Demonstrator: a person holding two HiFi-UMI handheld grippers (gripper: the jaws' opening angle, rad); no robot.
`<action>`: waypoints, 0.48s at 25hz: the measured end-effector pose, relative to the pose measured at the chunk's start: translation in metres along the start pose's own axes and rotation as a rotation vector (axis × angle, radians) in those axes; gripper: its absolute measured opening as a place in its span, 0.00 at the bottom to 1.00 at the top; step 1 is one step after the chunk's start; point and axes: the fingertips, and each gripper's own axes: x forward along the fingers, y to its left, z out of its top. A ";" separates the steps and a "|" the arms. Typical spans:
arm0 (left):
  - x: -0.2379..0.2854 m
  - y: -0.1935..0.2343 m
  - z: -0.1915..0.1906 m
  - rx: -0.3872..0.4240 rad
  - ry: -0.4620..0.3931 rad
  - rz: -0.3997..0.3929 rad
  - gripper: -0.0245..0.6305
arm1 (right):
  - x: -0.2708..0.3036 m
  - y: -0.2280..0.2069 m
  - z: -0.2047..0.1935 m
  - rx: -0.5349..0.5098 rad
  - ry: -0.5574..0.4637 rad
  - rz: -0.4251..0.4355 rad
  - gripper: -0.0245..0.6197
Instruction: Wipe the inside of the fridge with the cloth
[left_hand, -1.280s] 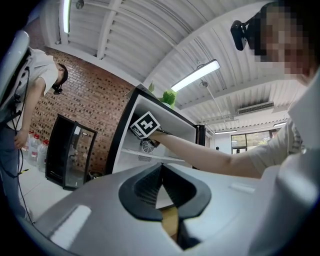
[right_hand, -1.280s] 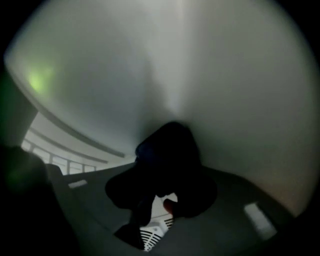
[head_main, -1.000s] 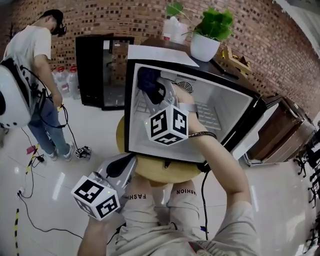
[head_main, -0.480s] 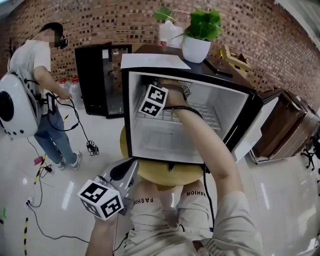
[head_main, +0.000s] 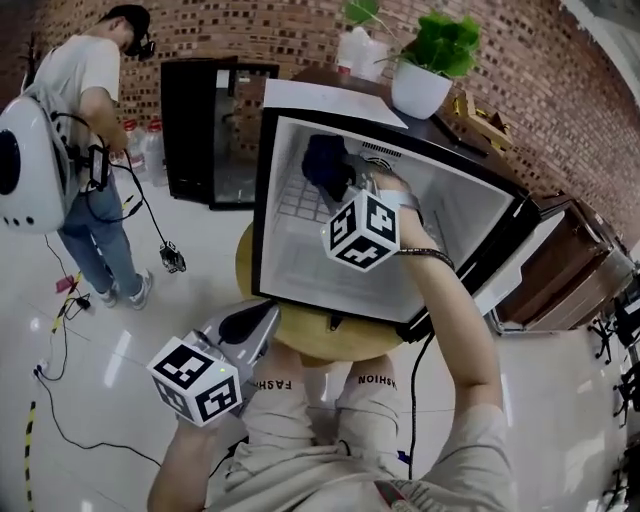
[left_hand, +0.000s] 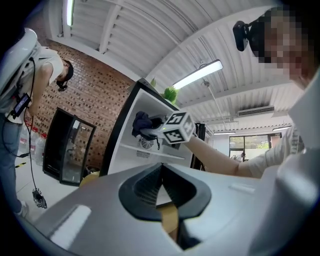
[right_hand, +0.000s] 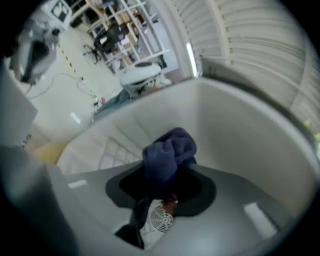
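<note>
So the fridge (head_main: 262, 215) sits on a round yellow stool (head_main: 300, 345) with its door (head_main: 505, 270) swung open to the right. Inside you get white walls, a wire shelf (head_main: 293, 205) across the back and a little round fan vent (head_main: 378, 160) on the rear wall.

The right gripper (head_main: 343, 180) is reaching in, arm and all, and its jaws are clamped on the dark blue cloth (right_hand: 167, 155). The cloth is bunched up between them and poking out past the tips. It's up in the top back left corner of the fridge, above the shelf and just beside the vent. Can't tell if it's actually pressed on the wall.

The left gripper (left_hand: 160, 180) is outside, low down over the person's knees, well apart from the fridge. Its jaws are fully together with nothing in them.

On top of the fridge: a sheet of paper (head_main: 320, 100), a plant (head_main: 440, 45) in a white pot, and a white bottle (head_main: 355, 50) behind it.

Off to the left there's a black cabinet (head_main: 190, 130) with a glass door, some bottles (head_main: 145, 150) on the floor beside it, and another person (head_main: 75, 110) standing nearby.
</note>
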 end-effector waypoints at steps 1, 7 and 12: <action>-0.001 0.001 -0.001 -0.004 0.000 0.003 0.04 | 0.022 -0.001 -0.015 -0.057 0.073 -0.012 0.24; -0.004 -0.003 0.000 -0.010 -0.009 0.017 0.04 | 0.110 0.019 -0.021 -0.141 0.212 0.143 0.25; -0.007 -0.011 0.007 -0.014 -0.025 -0.007 0.04 | 0.048 0.056 0.008 -0.089 0.061 0.260 0.25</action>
